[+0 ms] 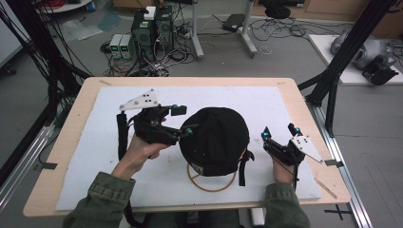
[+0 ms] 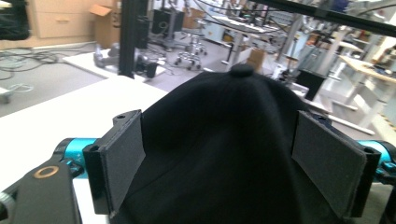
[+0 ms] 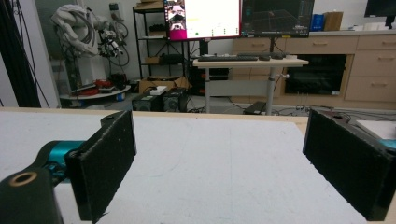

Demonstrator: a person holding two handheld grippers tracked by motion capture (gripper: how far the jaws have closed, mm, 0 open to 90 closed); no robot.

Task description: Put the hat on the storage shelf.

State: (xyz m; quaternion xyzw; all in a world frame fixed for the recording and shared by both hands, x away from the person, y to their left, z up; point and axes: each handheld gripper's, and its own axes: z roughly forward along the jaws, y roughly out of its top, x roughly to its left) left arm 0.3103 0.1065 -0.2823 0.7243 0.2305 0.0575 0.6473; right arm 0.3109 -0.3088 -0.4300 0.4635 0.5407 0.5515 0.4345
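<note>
A black cap (image 1: 216, 140) sits on a stand with a brown ring base (image 1: 209, 186) in the middle of the white mat (image 1: 266, 102). Its strap (image 1: 243, 168) hangs down on the right. My left gripper (image 1: 184, 120) is at the cap's left side, held by the person's left hand. In the left gripper view the cap (image 2: 224, 135) bulges between the two pads (image 2: 123, 158), which stand wide apart around it; the left gripper (image 2: 224, 158) is open. To the right of the cap, my right gripper (image 1: 279, 131) rests low over the mat, open (image 3: 224, 158) with nothing between its pads.
The mat covers most of a wooden table (image 1: 81, 109). Black frame posts (image 1: 342, 57) rise at the table's right, and cables and computer boxes (image 1: 152, 28) lie on the floor beyond the far edge. A desk with monitors (image 3: 243, 18) stands far off.
</note>
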